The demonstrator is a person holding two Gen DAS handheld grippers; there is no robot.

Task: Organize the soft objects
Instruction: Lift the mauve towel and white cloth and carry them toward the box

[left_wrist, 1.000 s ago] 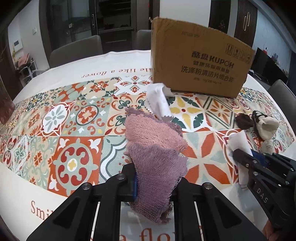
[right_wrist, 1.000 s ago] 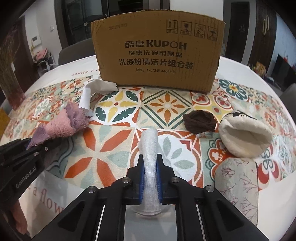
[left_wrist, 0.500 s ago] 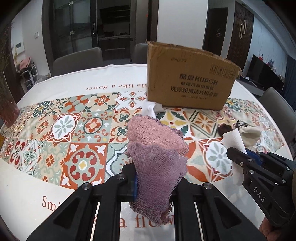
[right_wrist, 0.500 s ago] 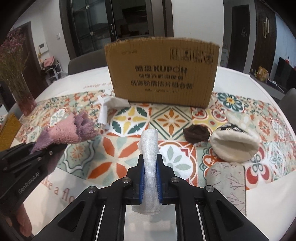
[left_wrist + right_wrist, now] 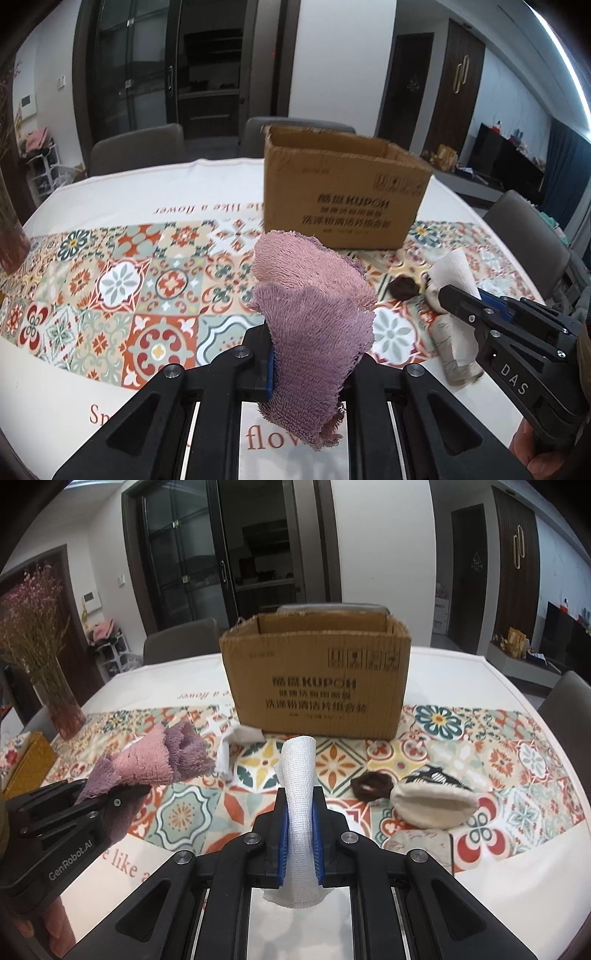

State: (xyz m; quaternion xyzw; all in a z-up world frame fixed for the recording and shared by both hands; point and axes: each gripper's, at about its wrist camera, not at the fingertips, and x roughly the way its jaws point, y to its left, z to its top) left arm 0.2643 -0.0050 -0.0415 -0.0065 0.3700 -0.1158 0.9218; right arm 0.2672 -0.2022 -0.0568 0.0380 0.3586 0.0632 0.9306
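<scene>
My left tongs (image 5: pixel 308 363): clamped on the pink-purple towel (image 5: pixel 314 317), which fills the lower centre of my left view; its long axis runs up and away from me, the loose end hanging below the jaws.
My right tongs (image 5: pixel 300 840): closed tight on the white gauze cloth (image 5: pixel 300 794), low centre of my right view; the strip stands nearly upright, its top leaning slightly right toward the box.
Cardboard box (image 5: pixel 317 679): upright with its top open, centre of both views, on the far side of the patterned counter (image 5: pixel 517 760).
Loose things, right view: a white rag (image 5: pixel 231 744) lies just in front of the box's left corner; a brown wad (image 5: pixel 371 784) touches a cream pouch (image 5: pixel 432 805) at right of centre; a printed grey cloth (image 5: pixel 417 843) lies just below them.
In the way: nothing stands between the gauze and the box front.
Edges: a vase of dried flowers (image 5: pixel 40 653) stands at far left, a yellow box (image 5: pixel 27 760) below it; a bare white strip of counter runs along my near edge.
</scene>
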